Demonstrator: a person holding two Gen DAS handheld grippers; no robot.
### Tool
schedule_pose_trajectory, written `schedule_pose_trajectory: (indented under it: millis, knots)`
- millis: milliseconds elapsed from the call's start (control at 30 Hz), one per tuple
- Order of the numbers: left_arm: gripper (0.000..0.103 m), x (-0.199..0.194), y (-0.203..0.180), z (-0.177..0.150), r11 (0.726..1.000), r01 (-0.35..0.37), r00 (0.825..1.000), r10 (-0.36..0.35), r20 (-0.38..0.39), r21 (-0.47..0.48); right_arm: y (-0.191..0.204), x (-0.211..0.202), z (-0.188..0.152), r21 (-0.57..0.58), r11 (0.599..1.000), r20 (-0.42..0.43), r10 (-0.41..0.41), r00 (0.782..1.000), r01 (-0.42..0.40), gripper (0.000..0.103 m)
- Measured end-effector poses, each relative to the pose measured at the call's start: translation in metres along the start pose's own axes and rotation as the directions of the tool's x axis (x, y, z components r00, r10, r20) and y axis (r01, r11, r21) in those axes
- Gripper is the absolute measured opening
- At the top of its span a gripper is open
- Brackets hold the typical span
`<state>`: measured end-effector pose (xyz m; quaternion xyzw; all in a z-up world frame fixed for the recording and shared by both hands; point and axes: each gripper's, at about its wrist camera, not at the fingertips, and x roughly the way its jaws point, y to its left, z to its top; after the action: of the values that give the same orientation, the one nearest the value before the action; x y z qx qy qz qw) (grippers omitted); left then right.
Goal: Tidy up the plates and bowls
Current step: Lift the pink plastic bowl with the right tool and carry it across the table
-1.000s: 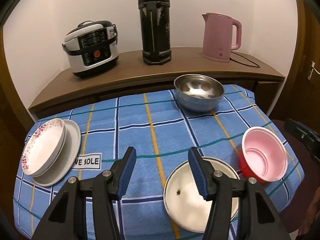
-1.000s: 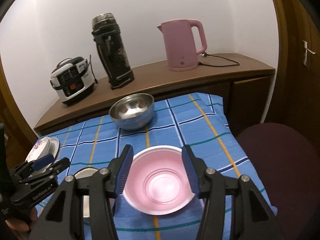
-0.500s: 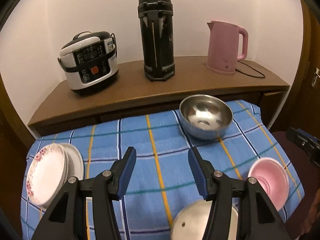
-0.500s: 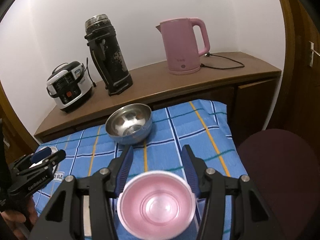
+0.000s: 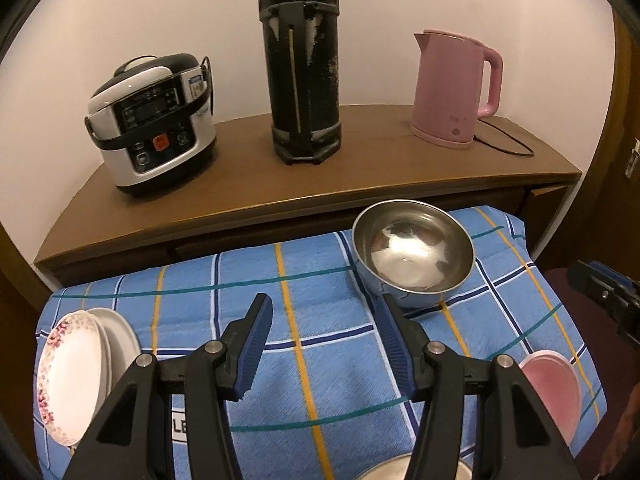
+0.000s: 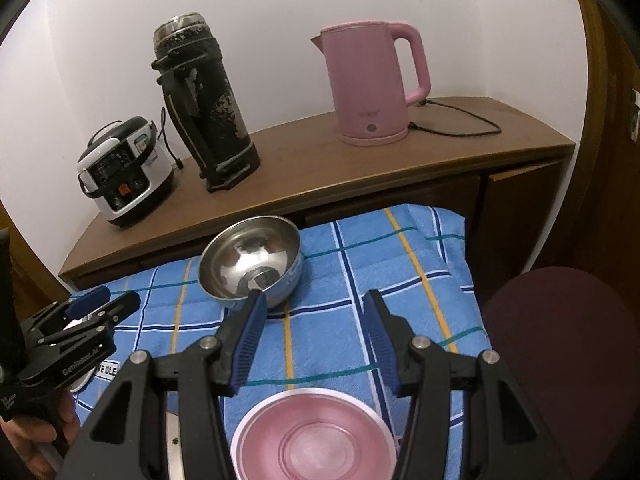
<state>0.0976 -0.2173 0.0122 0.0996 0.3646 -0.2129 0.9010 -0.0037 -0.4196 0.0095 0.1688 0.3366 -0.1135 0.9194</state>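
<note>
Two bowls are sitting on the checked cloth (image 5: pixel 320 308) covering the surface: one shiny steel bowl (image 5: pixel 414 252) toward the back right, and one pink bowl (image 6: pixel 314 436) at the near right edge. Three plates are showing: two stacked ones (image 5: pixel 76 368) lying far left, the top one flower-rimmed, and a plain plate (image 5: pixel 386 470) peeking in at the front. The left gripper (image 5: pixel 320 344) and right gripper (image 6: pixel 310 340) are both hovering with fingers spread wide, gripping nothing.

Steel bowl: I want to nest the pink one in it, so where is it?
The steel bowl sits at the tablecloth's far right, just before the wooden counter.
</note>
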Motion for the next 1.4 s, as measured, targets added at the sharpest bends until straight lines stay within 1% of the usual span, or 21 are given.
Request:
schedule_pose_trajectory:
  millis: [133,267,367,500,567,667,767,833,867,933,1000,1067,1167,1267,1333,1400]
  knots:
    - [0.057,0.007,-0.004,0.002,1.0,0.02,1.0,-0.02,-0.012,0.003,-0.005,0.002,0.002,0.013,1.0,-0.005,-0.008,1.0,0.008,0.052]
    - [0.057,0.009,-0.006,0.004,1.0,0.023,1.0,-0.023,-0.012,0.011,-0.007,0.003,0.003,0.005,1.0,-0.004,-0.017,1.0,0.017,0.052]
    - [0.057,0.008,-0.006,0.0,0.999,0.038,0.999,-0.038,-0.02,0.008,-0.01,0.003,0.002,0.019,1.0,-0.011,-0.005,1.0,0.006,0.052]
    - [0.057,0.001,-0.009,-0.004,0.998,0.054,0.998,-0.054,-0.015,0.018,-0.015,-0.005,-0.005,0.016,1.0,-0.006,0.008,1.0,-0.008,0.052]
    - [0.057,-0.001,-0.013,-0.005,0.997,0.068,0.998,-0.067,-0.017,0.028,-0.018,-0.01,-0.011,0.012,1.0,-0.01,0.001,1.0,-0.001,0.052]
    - [0.057,-0.007,-0.027,-0.012,0.993,0.101,0.995,-0.1,-0.021,0.055,-0.028,-0.017,-0.023,0.017,1.0,-0.023,-0.015,1.0,0.015,0.052]
    - [0.057,-0.008,-0.045,-0.021,0.984,0.154,0.987,-0.15,-0.05,0.091,-0.038,-0.026,-0.035,0.02,0.999,-0.025,-0.038,0.999,0.038,0.052]
    - [0.057,-0.007,-0.054,-0.027,0.975,0.193,0.98,-0.185,-0.076,0.107,-0.045,-0.033,-0.042,0.042,0.999,-0.022,-0.032,0.999,0.033,0.052]
    - [0.057,-0.008,-0.055,-0.029,0.974,0.199,0.978,-0.191,-0.082,0.106,-0.047,-0.035,-0.044,0.048,0.998,-0.02,-0.031,0.999,0.032,0.052]
    - [0.057,-0.011,-0.05,-0.03,0.977,0.193,0.979,-0.186,-0.08,0.094,-0.049,-0.041,-0.05,0.05,0.998,-0.017,-0.026,1.0,0.027,0.052]
    - [0.057,-0.018,-0.039,-0.032,0.981,0.183,0.982,-0.178,-0.068,0.072,-0.048,-0.047,-0.057,0.045,0.999,-0.022,-0.005,1.0,0.006,0.052]
    - [0.057,-0.024,-0.028,-0.035,0.984,0.169,0.984,-0.166,-0.058,0.055,-0.042,-0.053,-0.065,0.028,0.999,-0.021,0.026,0.999,-0.025,0.052]
    - [0.057,-0.028,-0.017,-0.041,0.989,0.14,0.989,-0.138,-0.05,0.042,-0.03,-0.057,-0.075,-0.006,0.999,-0.024,0.032,0.999,-0.032,0.052]
    - [0.057,-0.025,-0.022,-0.042,0.988,0.148,0.987,-0.145,-0.063,0.046,-0.026,-0.056,-0.082,-0.008,0.999,-0.039,0.048,0.998,-0.048,0.052]
    - [0.057,-0.023,-0.029,-0.043,0.984,0.166,0.985,-0.161,-0.068,0.067,-0.026,-0.053,-0.085,-0.01,0.999,-0.041,0.033,0.999,-0.034,0.052]
    - [0.057,-0.017,-0.042,-0.045,0.977,0.193,0.978,-0.185,-0.094,0.093,-0.031,-0.051,-0.087,0.0,1.0,-0.047,0.024,0.999,-0.024,0.052]
